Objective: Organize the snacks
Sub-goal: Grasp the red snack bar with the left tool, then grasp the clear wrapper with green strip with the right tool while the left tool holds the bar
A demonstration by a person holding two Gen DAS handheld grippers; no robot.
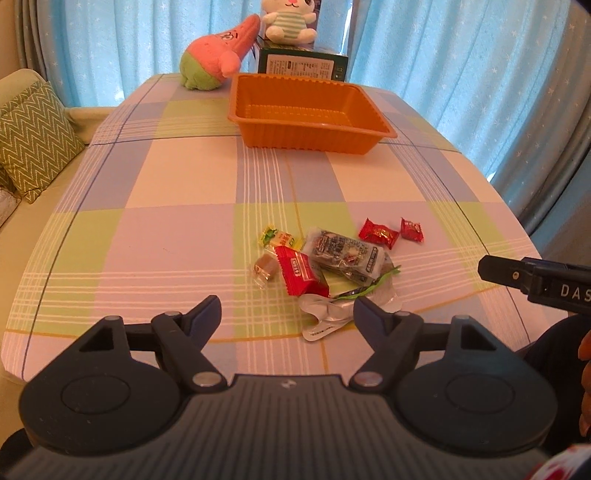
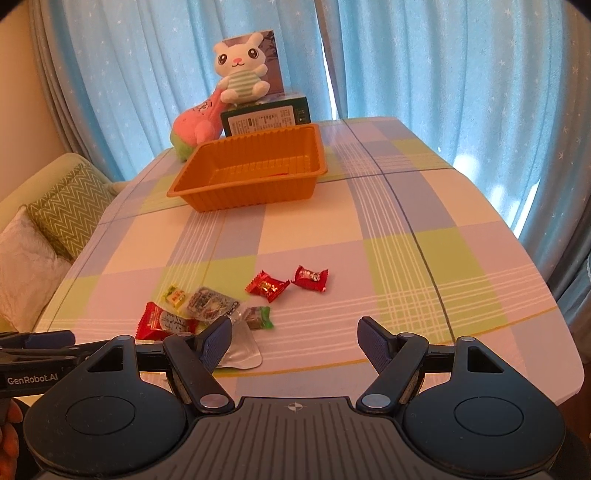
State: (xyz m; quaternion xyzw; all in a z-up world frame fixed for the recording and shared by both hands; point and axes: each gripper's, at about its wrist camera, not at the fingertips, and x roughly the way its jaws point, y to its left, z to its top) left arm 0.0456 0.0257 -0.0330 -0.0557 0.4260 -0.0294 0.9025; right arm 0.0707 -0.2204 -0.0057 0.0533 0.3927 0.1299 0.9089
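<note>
The snacks (image 1: 325, 269) lie in a loose heap on the checked tablecloth (image 1: 166, 221), near my edge of the table, at about 12 o'clock just beyond my left gripper (image 1: 286, 312). In the heap I see a red packet (image 1: 301, 271), a grey foil packet (image 1: 347, 254) lying partly over it, a yellow-green candy (image 1: 277, 238) at 11 o'clock of the red packet, a brown wrapped toffee (image 1: 266, 267) touching the red packet at its 9 o'clock, and a clear wrapper (image 1: 325, 317) nearest me. Two red candies (image 1: 378, 233) (image 1: 411, 229) sit apart from the heap at its 2 o'clock, side by side and not touching.

My left gripper's jaws stand wide apart with nothing between them; the right finger (image 1: 369, 314) overlaps the clear wrapper in the view, though I cannot tell whether it touches. My right gripper (image 2: 293, 334) is likewise spread wide and holds nothing, with the heap at its 10 o'clock and the two red candies at 12 o'clock.

The orange tray (image 1: 258, 125) stands well beyond the snacks at 12 o'clock, toward the far edge. Behind it are a dark green box (image 1: 303, 66), a white bunny plush (image 1: 290, 22) on top of it, and a pink plush (image 1: 218, 51) at the tray's 10 o'clock. Blue curtains (image 1: 424, 48) hang behind; a zigzag cushion (image 1: 33, 133) is at 9 o'clock.
</note>
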